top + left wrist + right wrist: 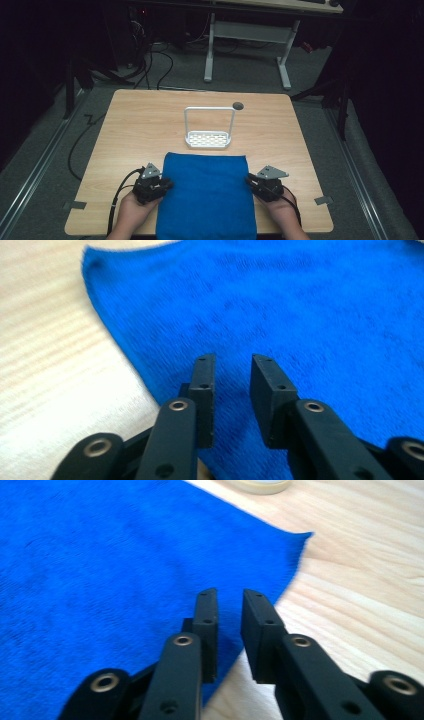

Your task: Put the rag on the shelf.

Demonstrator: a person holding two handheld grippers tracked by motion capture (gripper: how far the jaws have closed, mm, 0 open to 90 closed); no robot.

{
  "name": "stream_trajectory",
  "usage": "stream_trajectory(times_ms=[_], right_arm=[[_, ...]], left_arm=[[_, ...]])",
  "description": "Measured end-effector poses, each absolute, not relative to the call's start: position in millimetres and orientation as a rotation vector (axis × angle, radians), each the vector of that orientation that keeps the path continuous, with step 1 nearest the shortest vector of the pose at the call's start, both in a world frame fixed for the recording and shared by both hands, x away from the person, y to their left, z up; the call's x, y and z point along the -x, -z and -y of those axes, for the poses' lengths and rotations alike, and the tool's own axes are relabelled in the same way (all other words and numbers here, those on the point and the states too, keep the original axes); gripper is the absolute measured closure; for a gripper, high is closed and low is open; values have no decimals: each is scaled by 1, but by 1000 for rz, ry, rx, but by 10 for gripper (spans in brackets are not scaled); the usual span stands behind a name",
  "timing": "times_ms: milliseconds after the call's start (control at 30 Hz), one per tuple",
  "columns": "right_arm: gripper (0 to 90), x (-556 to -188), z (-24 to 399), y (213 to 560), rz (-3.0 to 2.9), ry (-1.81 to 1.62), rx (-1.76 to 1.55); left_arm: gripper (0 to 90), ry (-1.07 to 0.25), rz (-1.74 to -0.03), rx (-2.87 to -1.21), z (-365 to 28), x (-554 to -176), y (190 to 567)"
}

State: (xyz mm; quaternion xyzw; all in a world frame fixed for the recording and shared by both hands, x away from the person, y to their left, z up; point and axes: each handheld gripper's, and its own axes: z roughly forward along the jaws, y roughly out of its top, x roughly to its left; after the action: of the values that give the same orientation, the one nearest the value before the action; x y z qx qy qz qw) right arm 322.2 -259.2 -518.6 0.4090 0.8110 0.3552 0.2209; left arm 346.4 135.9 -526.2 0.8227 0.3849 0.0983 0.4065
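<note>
Blue cloth lay flat on tabletop; left gripper and right gripper sat at its side edges (jaws parted, gripping nothing); white rack stood behind.

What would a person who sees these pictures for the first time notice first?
The bright blue towel lies flat at the near edge of the wooden table. The left gripper and the right gripper flank its side edges, jaws slightly apart and holding nothing. Behind the towel stands a small white rack.
</note>
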Motion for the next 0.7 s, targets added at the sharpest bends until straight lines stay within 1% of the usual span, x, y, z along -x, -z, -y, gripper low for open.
stream_trajectory(times_ms=[67, 167, 300, 433, 567, 700], right_arm=[[727, -322, 263, 519, -2224, -986, -1139], [708, -324, 268, 518, -2200, -1010, -1159], [693, -324, 270, 518, -2190, -1007, -1176], [687, -325, 271, 518, -2191, -1008, -1164], [680, -326, 273, 517, -2194, -1013, -1162], [676, -326, 274, 517, -2197, -1016, -1161]], left_arm=[[692, -275, -975, -2039, -138, -347, 523], [655, -318, -992, -1986, -143, -349, 521], [606, -355, -1052, -1941, -150, -360, 524], [581, -372, -1101, -1941, -148, -373, 529], [565, -426, -1117, -1953, -144, -387, 529], [567, -432, -1140, -1949, -139, -406, 530]])
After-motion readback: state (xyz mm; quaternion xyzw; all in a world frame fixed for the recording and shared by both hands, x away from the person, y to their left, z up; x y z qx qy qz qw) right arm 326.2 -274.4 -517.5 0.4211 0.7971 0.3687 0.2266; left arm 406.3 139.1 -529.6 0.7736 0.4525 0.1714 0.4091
